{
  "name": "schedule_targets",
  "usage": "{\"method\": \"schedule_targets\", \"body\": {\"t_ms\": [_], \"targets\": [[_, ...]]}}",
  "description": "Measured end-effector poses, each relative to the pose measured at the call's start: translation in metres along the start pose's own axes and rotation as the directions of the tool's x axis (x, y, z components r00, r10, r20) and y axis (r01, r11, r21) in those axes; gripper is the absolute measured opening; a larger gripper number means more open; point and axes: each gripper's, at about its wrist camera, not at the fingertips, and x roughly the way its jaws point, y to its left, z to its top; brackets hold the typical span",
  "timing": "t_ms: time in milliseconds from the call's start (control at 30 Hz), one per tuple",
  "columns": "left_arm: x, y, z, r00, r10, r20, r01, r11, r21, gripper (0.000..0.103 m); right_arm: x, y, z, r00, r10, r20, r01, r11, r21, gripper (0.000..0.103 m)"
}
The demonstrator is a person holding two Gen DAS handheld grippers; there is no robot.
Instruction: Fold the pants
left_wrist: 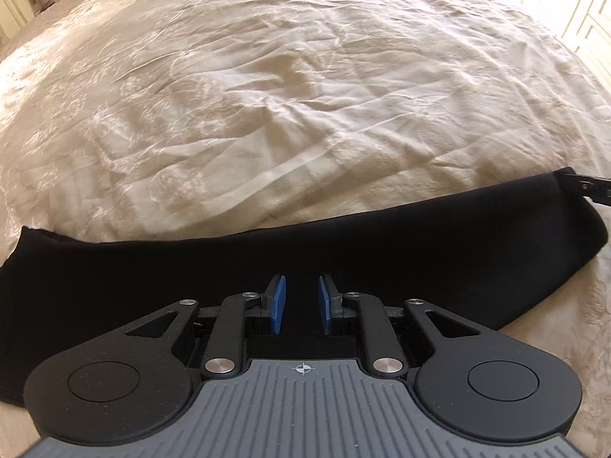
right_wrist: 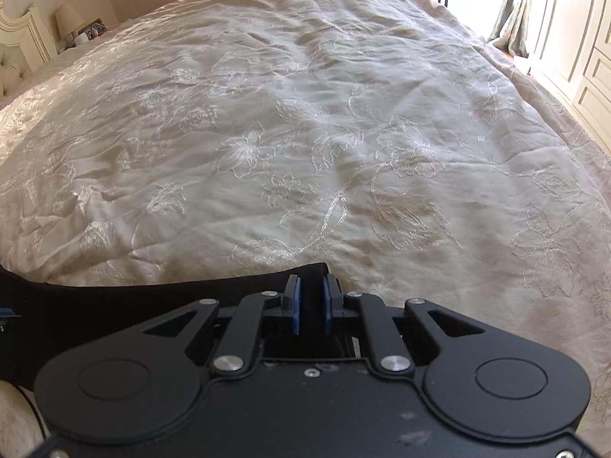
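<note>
Site: a bed under a cream bedspread [right_wrist: 305,133] embroidered with flowers; the cloth is creased throughout.

Pants [left_wrist: 343,252]: black, laid as a long folded band across the near edge of the bedspread. In the left wrist view the band runs from 9 o'clock to 2 o'clock, under and ahead of the claw. In the right wrist view it [right_wrist: 152,305] runs from 9 o'clock to the centre, and its end stops at the claw.

Left gripper [left_wrist: 302,295]: pointed steeply down over the middle of the band. The blue pads [left_wrist: 278,303] stand a narrow gap apart with black cloth seen in the gap. Whether they pinch the cloth cannot be told from this view.

Right gripper [right_wrist: 311,297]: pointed steeply down at the band's end. The pads [right_wrist: 294,305] stand close together with black cloth between them at the corner; the claw is clamped on the pants. Its tip also shows in the left wrist view at 2 o'clock [left_wrist: 590,189], at the far corner of the band.

Surroundings: a lamp [right_wrist: 68,19] and a headboard [right_wrist: 19,49] at 10 o'clock in the right wrist view; white cupboards [right_wrist: 584,57] and a curtain [right_wrist: 515,15] at 2 o'clock, brightly lit.
</note>
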Motion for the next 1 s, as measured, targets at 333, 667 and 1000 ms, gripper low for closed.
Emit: {"method": "schedule_targets", "body": {"t_ms": [333, 667, 1000], "targets": [[0.018, -0.073, 0.016, 0.999, -0.050, -0.020, 0.052, 0.992, 0.114, 0.019, -0.036, -0.047, -0.021, 0.996, 0.070, 0.052, -0.080, 0.970, 0.229, 0.036], [0.046, -0.088, 0.018, 0.996, -0.020, -0.090, 0.031, 0.991, 0.127, 0.019, -0.042, -0.068, -0.050, 0.987, 0.158, 0.033, -0.161, 0.950, 0.268, 0.042], [0.054, -0.084, 0.023, 0.992, -0.051, -0.112, 0.062, 0.993, 0.105, 0.020, 0.000, -0.066, -0.036, 0.954, 0.292, -0.067, -0.273, 0.938, 0.215, 0.050]]}}
